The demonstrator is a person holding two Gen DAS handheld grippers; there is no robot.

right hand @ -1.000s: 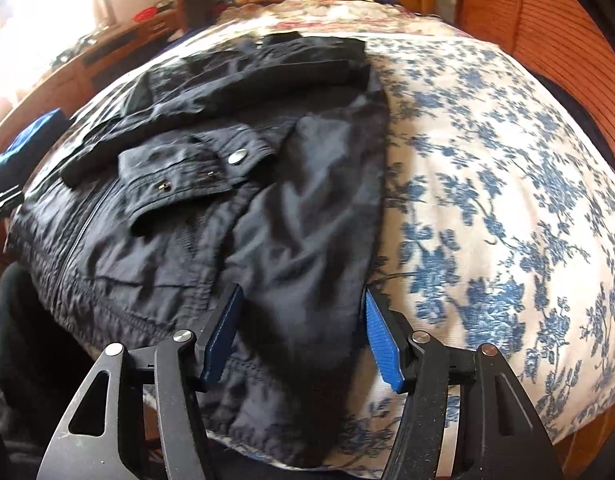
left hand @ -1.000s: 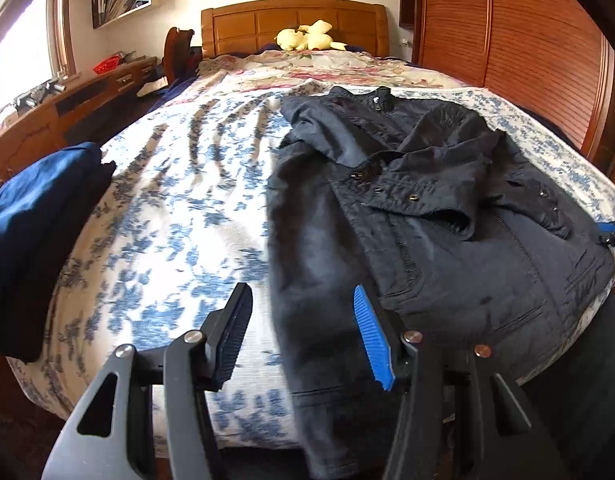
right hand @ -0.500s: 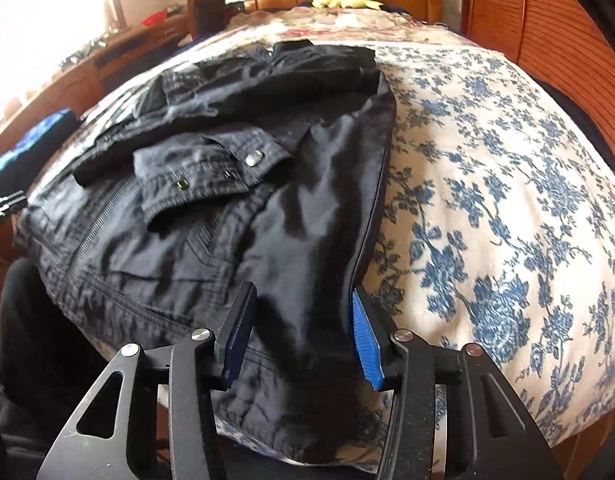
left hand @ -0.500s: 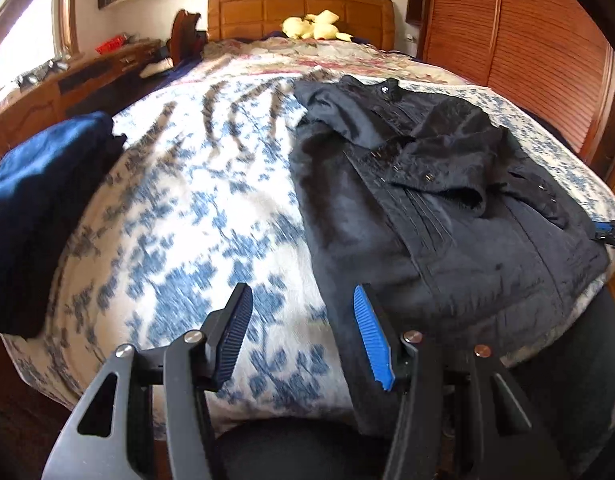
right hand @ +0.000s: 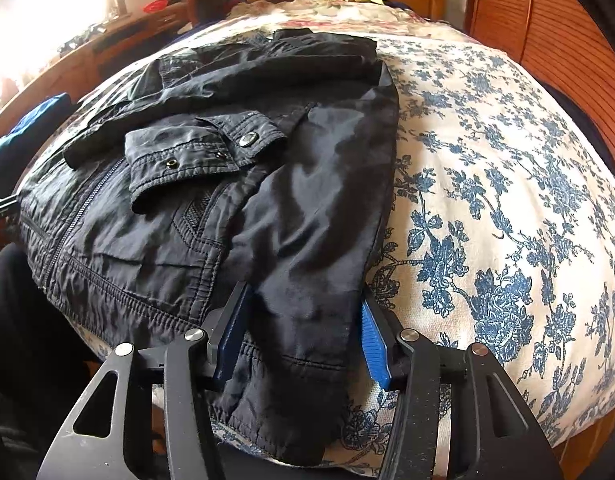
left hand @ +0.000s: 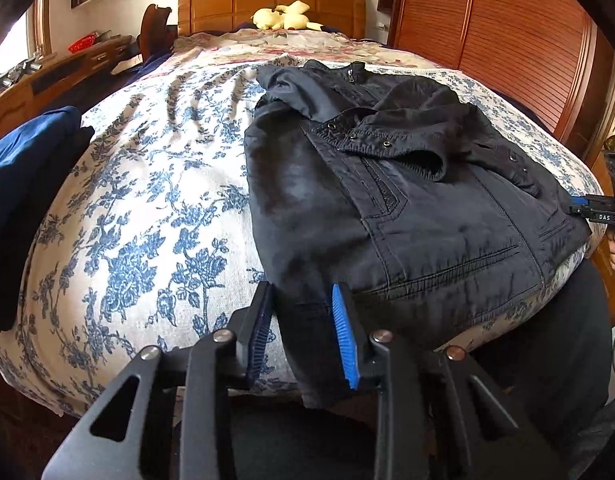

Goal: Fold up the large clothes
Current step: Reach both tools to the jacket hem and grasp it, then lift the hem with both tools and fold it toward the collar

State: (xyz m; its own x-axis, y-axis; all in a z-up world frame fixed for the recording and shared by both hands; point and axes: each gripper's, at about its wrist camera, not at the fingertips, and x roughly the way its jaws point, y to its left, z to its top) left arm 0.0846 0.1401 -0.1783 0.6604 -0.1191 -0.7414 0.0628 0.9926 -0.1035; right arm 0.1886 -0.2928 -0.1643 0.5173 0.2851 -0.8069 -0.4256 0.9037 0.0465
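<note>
A dark jacket (left hand: pixel 387 184) lies spread on the floral bedspread (left hand: pixel 147 200), its sleeves folded across the front and its hem hanging over the near edge. My left gripper (left hand: pixel 303 332) straddles the hem's left corner. Its jaws are closing with the fabric between them, and I see no pinch. In the right wrist view the jacket (right hand: pixel 227 208) fills the left half. My right gripper (right hand: pixel 303 332) straddles the hem's right corner, its jaws also closing around loose cloth. The right gripper (left hand: pixel 595 210) shows at the left wrist view's right edge.
A folded blue garment (left hand: pixel 23 184) sits at the bed's left edge. A yellow plush toy (left hand: pixel 285 16) lies by the wooden headboard. A wooden wardrobe (left hand: pixel 507 40) stands along the right, a desk (left hand: pixel 59 72) along the left. A person's dark-clothed leg (left hand: pixel 547 340) presses against the near edge.
My left gripper slid right and lower until the jacket's hem corner lies between its fingers, and its jaws narrowed. The right gripper's jaws narrowed around the other hem corner.
</note>
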